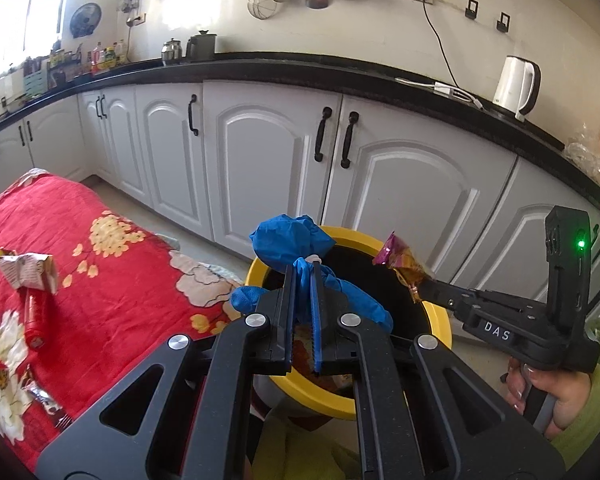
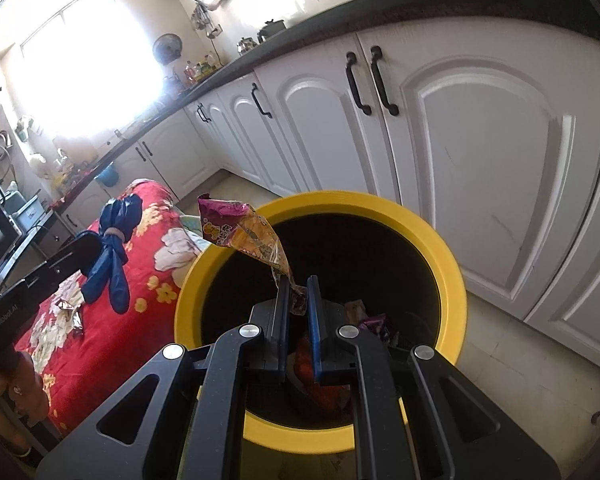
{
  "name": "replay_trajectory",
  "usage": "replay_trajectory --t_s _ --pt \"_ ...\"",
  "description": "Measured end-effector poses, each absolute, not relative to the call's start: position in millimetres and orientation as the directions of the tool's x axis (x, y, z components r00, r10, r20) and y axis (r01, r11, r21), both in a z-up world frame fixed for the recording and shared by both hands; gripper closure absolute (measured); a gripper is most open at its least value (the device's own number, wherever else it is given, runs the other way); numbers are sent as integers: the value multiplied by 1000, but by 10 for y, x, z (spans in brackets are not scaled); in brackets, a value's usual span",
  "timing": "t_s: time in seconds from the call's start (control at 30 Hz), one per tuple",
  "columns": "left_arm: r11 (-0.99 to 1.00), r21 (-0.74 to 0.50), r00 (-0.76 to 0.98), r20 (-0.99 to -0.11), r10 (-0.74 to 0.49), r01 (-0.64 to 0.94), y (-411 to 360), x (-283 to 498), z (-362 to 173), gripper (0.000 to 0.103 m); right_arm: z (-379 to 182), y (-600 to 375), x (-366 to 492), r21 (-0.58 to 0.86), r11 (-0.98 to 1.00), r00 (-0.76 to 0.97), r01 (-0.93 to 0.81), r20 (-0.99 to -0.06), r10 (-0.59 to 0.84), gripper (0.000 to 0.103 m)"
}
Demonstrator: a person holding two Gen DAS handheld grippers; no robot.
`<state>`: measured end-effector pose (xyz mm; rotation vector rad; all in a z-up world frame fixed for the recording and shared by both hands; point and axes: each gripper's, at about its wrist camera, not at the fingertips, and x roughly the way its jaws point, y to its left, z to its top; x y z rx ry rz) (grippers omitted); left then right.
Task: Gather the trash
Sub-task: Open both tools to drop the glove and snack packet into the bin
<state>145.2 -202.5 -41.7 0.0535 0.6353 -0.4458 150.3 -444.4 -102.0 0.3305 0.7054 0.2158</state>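
A yellow-rimmed bin (image 1: 440, 316) (image 2: 428, 216) stands on the floor by the cabinets, with trash inside. My left gripper (image 1: 302, 276) is shut on a bundle of blue gloves (image 1: 290, 240) (image 2: 114, 236) and holds it over the bin's left rim. My right gripper (image 2: 298, 286) (image 1: 424, 286) is shut on the tail of a purple and yellow snack wrapper (image 2: 244, 228) (image 1: 404, 262), held over the bin's opening.
A table with a red flowered cloth (image 1: 112, 280) (image 2: 100, 344) stands left of the bin and carries a crumpled carton (image 1: 26, 270), a red tube (image 1: 34, 320) and foil scraps (image 1: 40, 394). White cabinets (image 1: 268, 148) with a black counter run behind; a white kettle (image 1: 516, 84) stands there.
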Motion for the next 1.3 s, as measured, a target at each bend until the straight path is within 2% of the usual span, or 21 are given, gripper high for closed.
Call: replay_trajectory --t_s 0.53,0.97,1.07,1.13,1.17,1.3 --pt "890 -61 674 -630 -386 453 -2290 1585 -617 100 -1325 -4456 1602 371 927 671 -59 -672 312 94" --pt "879 -51 645 -660 -386 474 -2398 1645 -757 100 -1389 -4523 1612 392 919 669 -25 -677 307 92" --pt "881 -42 645 -664 -377 472 -2400 1650 -765 92 -1384 -4537 1592 401 916 673 -12 -674 304 89" --pt "885 -44 644 -669 -370 463 -2383 1659 -774 80 -1377 -4562 1577 408 913 680 0 -670 299 80" --pt "886 -46 643 -671 -369 461 -2367 1660 -779 78 -1372 -4576 1570 412 911 682 4 -668 298 75" --pt "894 -53 648 -671 -362 444 -2309 1649 -771 61 -1336 -4616 1537 418 908 696 19 -658 288 67"
